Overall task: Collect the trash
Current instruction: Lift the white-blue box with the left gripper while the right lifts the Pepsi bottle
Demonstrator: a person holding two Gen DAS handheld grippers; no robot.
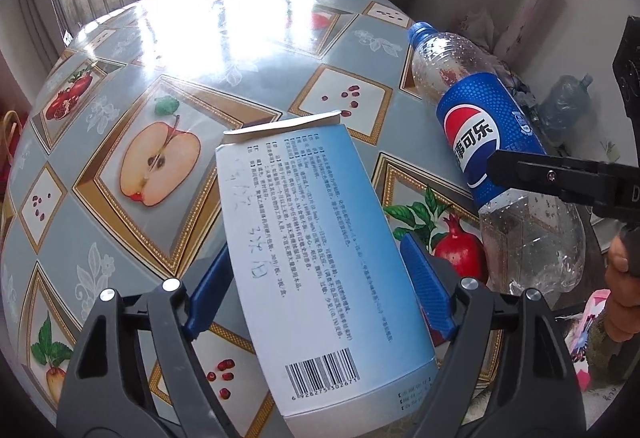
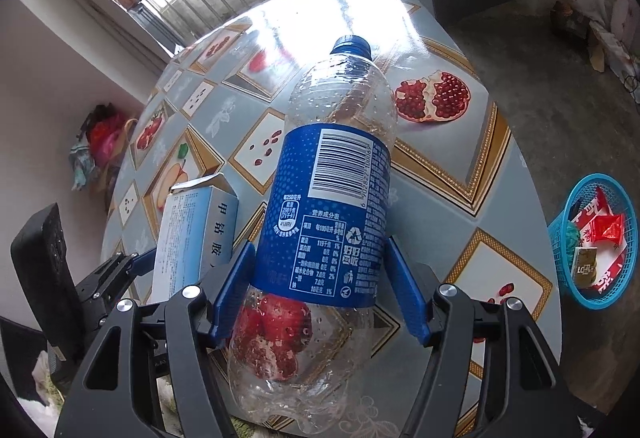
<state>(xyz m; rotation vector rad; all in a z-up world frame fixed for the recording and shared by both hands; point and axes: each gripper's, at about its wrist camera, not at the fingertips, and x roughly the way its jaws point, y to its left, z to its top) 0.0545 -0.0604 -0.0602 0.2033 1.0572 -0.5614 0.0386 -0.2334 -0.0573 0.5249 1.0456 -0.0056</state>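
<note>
My left gripper (image 1: pixel 316 278) is shut on a white and light-blue medicine box (image 1: pixel 316 246) and holds it above the round table (image 1: pixel 168 49). The box also shows in the right wrist view (image 2: pixel 192 238), at the left. My right gripper (image 2: pixel 320 290) is shut on an empty Pepsi bottle (image 2: pixel 332 213) with a blue cap and blue label, held above the table. The bottle shows in the left wrist view (image 1: pixel 480 133) at the right, with a black part of the right gripper across its label.
The table (image 2: pixel 436 173) has a glossy fruit-pattern cloth. A blue plastic basket (image 2: pixel 596 242) with wrappers in it sits on the floor at the right, beyond the table edge. A water jug (image 1: pixel 564 105) and clutter stand by the wall.
</note>
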